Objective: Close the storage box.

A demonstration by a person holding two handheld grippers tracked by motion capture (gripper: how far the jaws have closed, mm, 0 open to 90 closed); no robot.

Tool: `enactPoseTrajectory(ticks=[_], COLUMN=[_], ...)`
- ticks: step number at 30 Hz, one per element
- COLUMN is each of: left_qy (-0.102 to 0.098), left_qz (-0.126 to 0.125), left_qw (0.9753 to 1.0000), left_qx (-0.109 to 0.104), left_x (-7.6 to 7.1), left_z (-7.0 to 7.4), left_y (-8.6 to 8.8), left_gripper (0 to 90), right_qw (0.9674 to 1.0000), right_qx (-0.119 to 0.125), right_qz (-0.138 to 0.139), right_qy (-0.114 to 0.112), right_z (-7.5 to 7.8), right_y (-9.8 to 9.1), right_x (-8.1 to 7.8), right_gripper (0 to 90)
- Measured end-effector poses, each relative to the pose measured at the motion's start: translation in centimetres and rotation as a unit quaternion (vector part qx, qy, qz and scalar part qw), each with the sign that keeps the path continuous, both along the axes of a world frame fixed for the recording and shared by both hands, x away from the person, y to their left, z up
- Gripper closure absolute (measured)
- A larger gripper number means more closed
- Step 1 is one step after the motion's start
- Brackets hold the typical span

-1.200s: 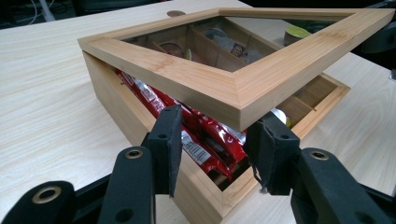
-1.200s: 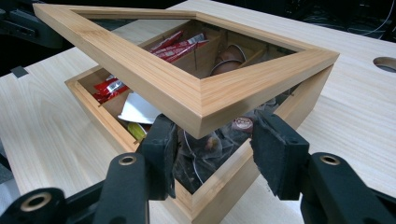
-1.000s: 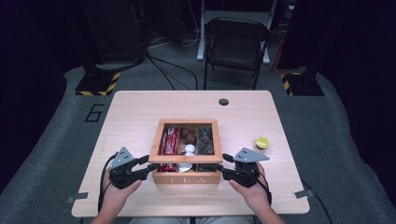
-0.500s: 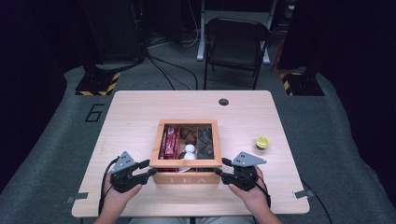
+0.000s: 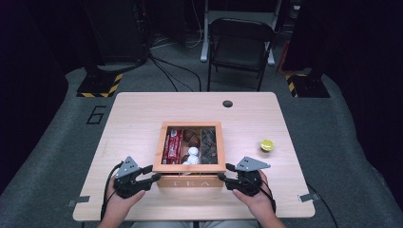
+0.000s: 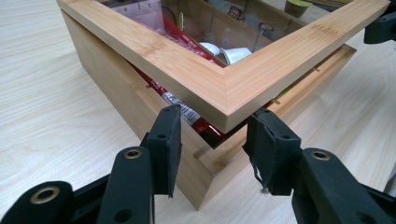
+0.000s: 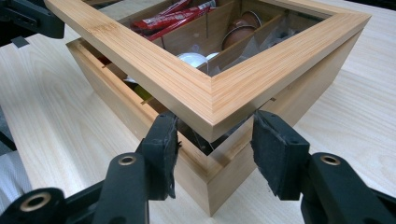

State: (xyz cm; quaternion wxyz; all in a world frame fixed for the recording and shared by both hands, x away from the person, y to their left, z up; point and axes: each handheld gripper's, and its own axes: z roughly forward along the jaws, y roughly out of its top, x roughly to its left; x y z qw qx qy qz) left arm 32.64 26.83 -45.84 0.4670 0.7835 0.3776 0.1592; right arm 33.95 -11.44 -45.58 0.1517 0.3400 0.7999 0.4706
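The wooden tea box (image 5: 191, 154) sits at the middle of the bench (image 5: 138, 123), slightly toward six o'clock, and its glass-paned lid (image 6: 224, 88) is raised a little off the base at the near edge. The left gripper (image 5: 153, 173) sits at the box's near left corner, at about seven o'clock, and the right gripper (image 5: 222, 172) at the near right corner, at about five o'clock. In the gripper views each pair of fingers stands partly open, straddling a lid corner; whether the pads truly press the wood cannot be told.

To lift well, both hands should rise together and evenly, so that the frame does not twist on its far edge, with the fingers kept under the lid's lip rather than on the base. The sachets (image 5: 172, 145) and pods inside should stay undisturbed.

Compared with a second ago, both grippers sit slightly nearer the person, beside the front corners instead of the box's sides; a yellow pod (image 5: 266, 145) remains at three o'clock.
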Motion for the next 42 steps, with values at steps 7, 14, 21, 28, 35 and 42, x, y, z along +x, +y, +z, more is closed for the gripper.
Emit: enactPoseTrajectory(ticks=[7, 14, 21, 28, 35, 42], left_qy=[0.012, 0.021, 0.045, 0.035, 0.023, 0.023], left_qz=[-0.001, -0.004, 0.0, 0.007, 0.016, 0.024], left_qw=[0.9999, 0.9997, 0.9988, 0.9994, 0.9995, 0.9993], left_qx=[-0.007, 0.008, 0.018, 0.0, -0.013, -0.017], left_x=[-0.2, -0.2, -0.1, -0.2, 0.0, 0.2], left_z=[0.1, -0.2, -0.9, -0.3, 0.3, 0.2], left_y=[0.0, -0.3, -0.3, 0.2, 1.0, 1.6], left_gripper=[54.9, 55.0, 51.3, 50.9, 44.1, 40.5], right_qw=[1.0, 0.9997, 0.9999, 0.9999, 0.9998, 0.9996], right_qx=[-0.005, -0.015, 0.001, 0.006, 0.017, 0.002], right_qz=[-0.002, 0.004, 0.004, 0.002, -0.004, 0.012], right_qy=[0.006, 0.018, 0.015, 0.013, 0.012, 0.025], right_z=[0.1, -0.1, 0.2, 0.3, 0.5, -0.2], right_y=[-0.1, 0.0, -0.4, -0.5, -0.9, -0.5], right_x=[-0.2, -0.1, -0.1, 0.0, 0.1, 0.3], right_gripper=[50.6, 50.2, 48.6, 48.3, 45.0, 37.3])
